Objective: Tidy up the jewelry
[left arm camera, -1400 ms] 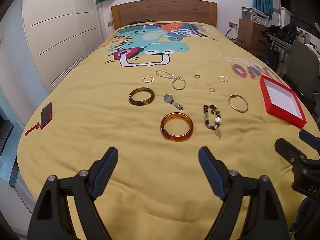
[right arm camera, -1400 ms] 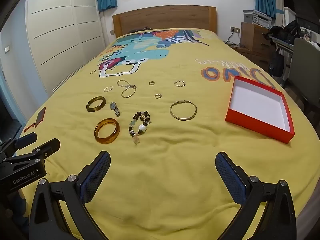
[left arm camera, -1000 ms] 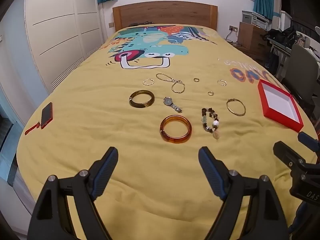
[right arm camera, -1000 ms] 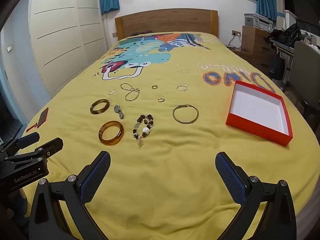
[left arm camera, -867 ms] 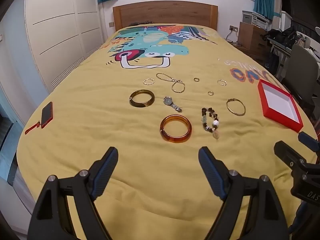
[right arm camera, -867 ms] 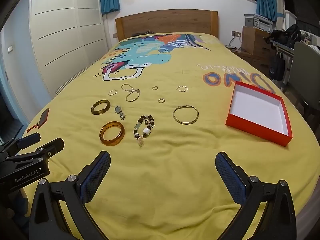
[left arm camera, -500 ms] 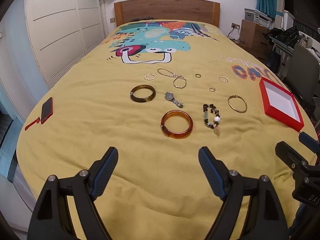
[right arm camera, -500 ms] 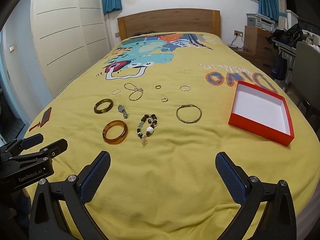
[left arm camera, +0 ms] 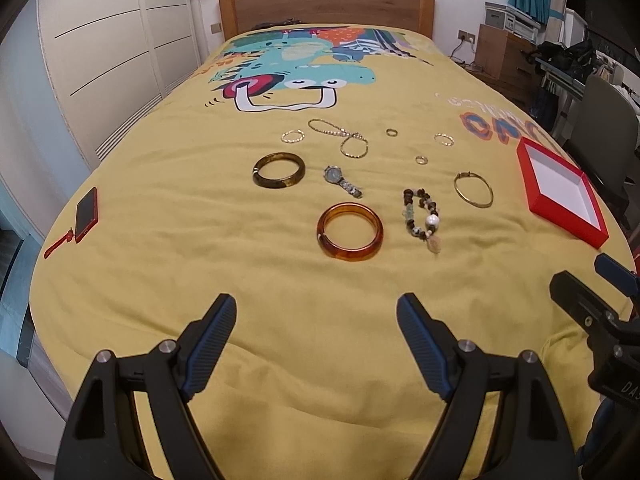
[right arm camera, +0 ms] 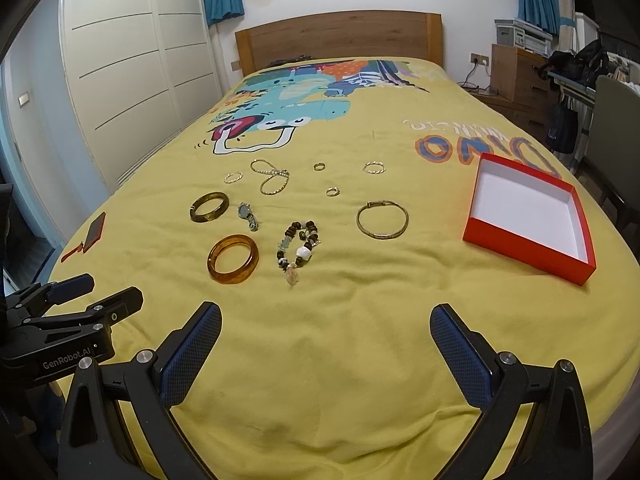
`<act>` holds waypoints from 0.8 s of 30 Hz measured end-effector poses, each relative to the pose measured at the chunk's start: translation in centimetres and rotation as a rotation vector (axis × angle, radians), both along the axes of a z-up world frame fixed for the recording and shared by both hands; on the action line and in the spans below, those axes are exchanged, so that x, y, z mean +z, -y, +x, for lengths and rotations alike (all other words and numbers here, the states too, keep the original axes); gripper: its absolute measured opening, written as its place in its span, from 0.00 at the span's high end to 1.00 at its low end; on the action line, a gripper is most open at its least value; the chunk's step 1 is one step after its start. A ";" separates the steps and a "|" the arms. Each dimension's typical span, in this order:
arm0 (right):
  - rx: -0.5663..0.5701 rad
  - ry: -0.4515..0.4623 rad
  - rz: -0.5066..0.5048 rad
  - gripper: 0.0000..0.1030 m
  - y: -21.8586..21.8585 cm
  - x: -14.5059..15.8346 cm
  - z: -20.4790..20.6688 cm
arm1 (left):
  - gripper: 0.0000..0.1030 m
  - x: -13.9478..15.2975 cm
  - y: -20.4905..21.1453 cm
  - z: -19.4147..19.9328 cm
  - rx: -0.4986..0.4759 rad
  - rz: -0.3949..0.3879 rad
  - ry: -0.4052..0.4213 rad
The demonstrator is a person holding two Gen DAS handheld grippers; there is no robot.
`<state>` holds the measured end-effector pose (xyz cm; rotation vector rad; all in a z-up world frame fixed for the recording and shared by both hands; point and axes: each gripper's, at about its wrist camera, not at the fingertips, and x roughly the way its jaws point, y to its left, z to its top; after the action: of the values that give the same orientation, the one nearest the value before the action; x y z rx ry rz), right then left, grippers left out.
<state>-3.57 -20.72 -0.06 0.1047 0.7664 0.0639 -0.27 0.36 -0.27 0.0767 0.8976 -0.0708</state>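
Note:
Jewelry lies spread on a yellow bedspread: an amber bangle, a dark bangle, a small watch, a beaded bracelet, a thin gold bangle, a chain and several small rings. An empty red box sits at the right. My left gripper and right gripper are both open and empty, hovering near the foot of the bed, short of the jewelry.
A red phone with a strap lies at the bed's left edge. White wardrobe doors stand on the left. A wooden headboard is at the far end. A chair and dresser stand on the right.
Both grippers have drifted slightly, tilting the views a little; the jewelry and the box have not moved. Both grippers stay open.

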 end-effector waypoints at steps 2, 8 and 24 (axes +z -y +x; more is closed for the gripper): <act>0.001 -0.003 0.001 0.02 0.0 -0.1 0.0 | 0.20 -0.1 0.0 0.0 -0.002 -0.002 -0.003; 0.013 -0.013 0.005 0.08 -0.2 -0.2 0.2 | 0.20 -0.3 -0.2 0.3 -0.010 -0.023 -0.015; 0.039 -0.040 0.011 0.15 -0.6 -0.9 0.8 | 0.20 -0.8 -0.1 0.6 -0.024 -0.038 -0.031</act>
<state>-2.81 -20.14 -0.92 0.1018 0.8082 0.1030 0.29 0.45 -1.04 0.0517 0.9260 -0.1119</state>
